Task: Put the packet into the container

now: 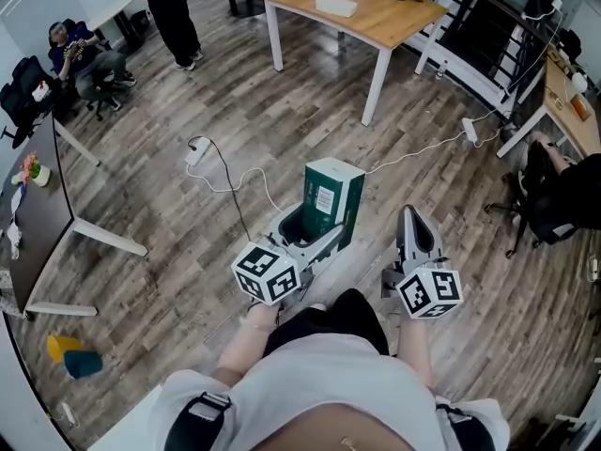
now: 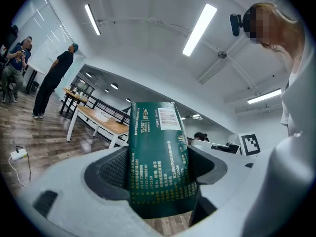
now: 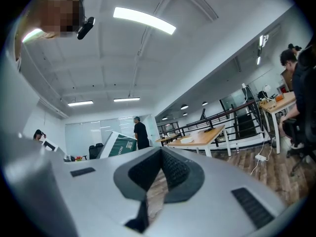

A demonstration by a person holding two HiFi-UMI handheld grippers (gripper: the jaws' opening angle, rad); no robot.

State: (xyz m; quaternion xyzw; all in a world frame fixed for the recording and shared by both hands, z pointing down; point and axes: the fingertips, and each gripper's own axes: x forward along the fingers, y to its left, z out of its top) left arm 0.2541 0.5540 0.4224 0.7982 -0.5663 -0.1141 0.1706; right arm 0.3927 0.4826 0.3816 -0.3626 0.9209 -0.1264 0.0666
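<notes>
A dark green packet [image 1: 331, 200] with white print stands upright between the jaws of my left gripper [image 1: 315, 238], held up in front of the person's body above the wood floor. In the left gripper view the packet [image 2: 158, 157] fills the gap of the left gripper [image 2: 158, 184], and both pads press on its sides. My right gripper [image 1: 410, 218] points forward to the right of the packet and holds nothing. Its jaws meet at the tip in the right gripper view [image 3: 159, 174], where the packet [image 3: 118, 146] shows off to the left. No container is in view.
A wooden table [image 1: 376, 22] with a white box [image 1: 336, 6] stands ahead. A power strip [image 1: 195, 151] with cables lies on the floor. A dark desk [image 1: 38, 205] is at left, an office chair [image 1: 549, 200] at right. A standing person [image 1: 174, 12] is far left.
</notes>
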